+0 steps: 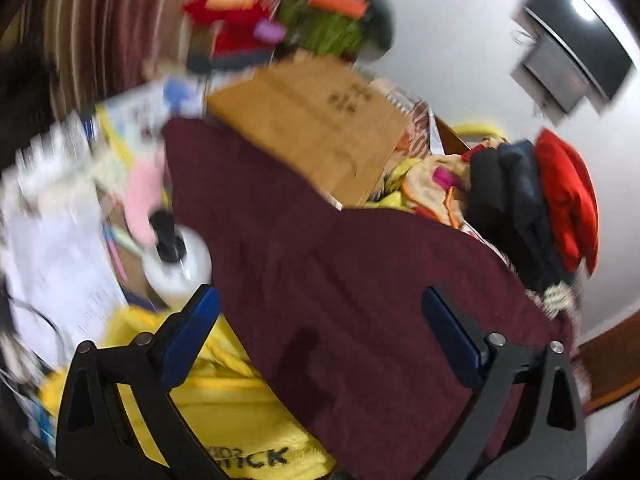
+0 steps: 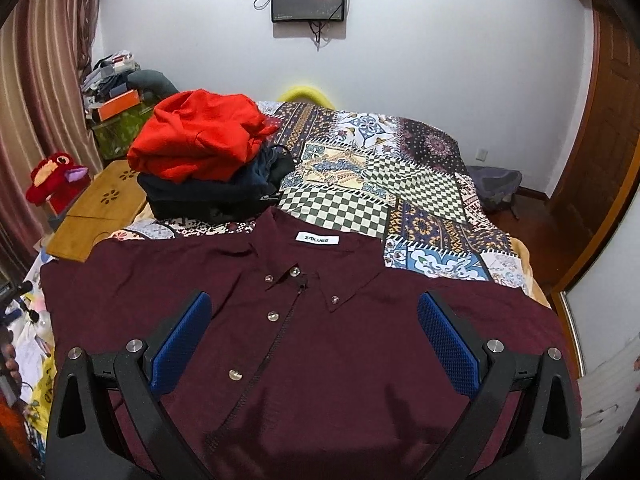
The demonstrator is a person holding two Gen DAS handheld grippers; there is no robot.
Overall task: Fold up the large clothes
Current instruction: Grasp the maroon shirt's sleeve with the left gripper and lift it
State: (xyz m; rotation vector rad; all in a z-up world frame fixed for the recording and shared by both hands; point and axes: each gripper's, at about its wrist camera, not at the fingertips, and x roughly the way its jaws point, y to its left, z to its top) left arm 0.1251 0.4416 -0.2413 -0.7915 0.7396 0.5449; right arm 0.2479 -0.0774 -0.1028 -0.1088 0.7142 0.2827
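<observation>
A maroon button-up shirt [image 2: 304,340] lies spread flat, front up, collar away from me, on the patterned bed [image 2: 400,184]. My right gripper [image 2: 314,332] is open and empty above the shirt's chest, its blue pads [image 2: 182,344] wide apart. The left wrist view is tilted and blurred; it shows the shirt's left side [image 1: 340,280]. My left gripper [image 1: 320,328] is open and empty over that part of the shirt.
A stack of folded clothes, red on top [image 2: 200,140], sits on the bed's far left. A wooden board [image 2: 100,208], a red plush toy [image 2: 56,180], a white pump bottle [image 1: 176,264] and a yellow bag [image 1: 224,408] crowd the left bedside.
</observation>
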